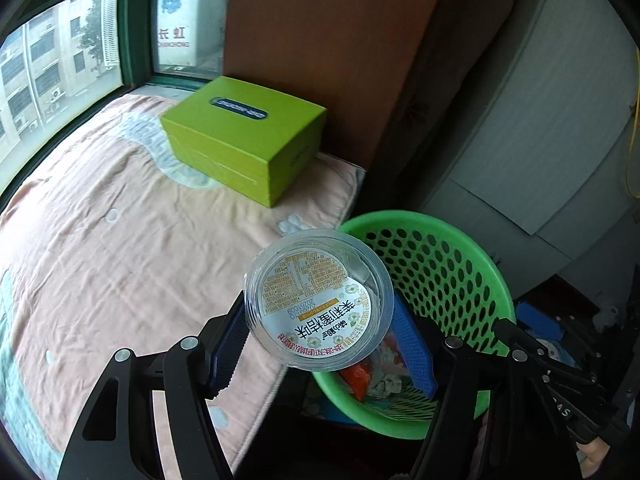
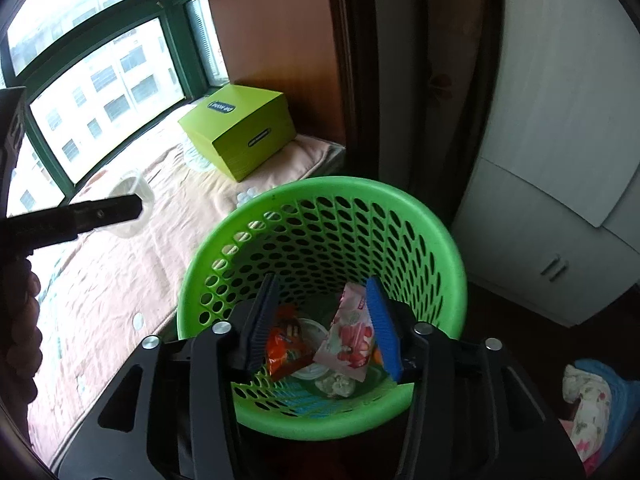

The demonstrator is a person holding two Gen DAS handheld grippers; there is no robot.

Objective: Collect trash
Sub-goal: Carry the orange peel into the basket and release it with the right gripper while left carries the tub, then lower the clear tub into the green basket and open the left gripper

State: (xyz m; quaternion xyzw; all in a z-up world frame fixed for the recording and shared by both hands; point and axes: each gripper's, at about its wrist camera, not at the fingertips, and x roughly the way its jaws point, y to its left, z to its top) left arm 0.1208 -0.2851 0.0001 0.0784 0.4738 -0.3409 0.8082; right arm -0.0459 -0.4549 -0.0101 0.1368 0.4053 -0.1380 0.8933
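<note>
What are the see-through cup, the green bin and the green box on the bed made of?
Cup: looks like thin clear plastic, glossy, sealed with a printed film lid. Bin: moulded plastic, smooth, slightly shiny, its wall punched with holes. Box: probably cardboard with a matte printed coat, judging by its crisp folded edges.

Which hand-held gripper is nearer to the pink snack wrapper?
Right. The right hand-held gripper is open directly over the pink snack wrapper; the left hand-held gripper holds a clear plastic cup beside the basket.
</note>
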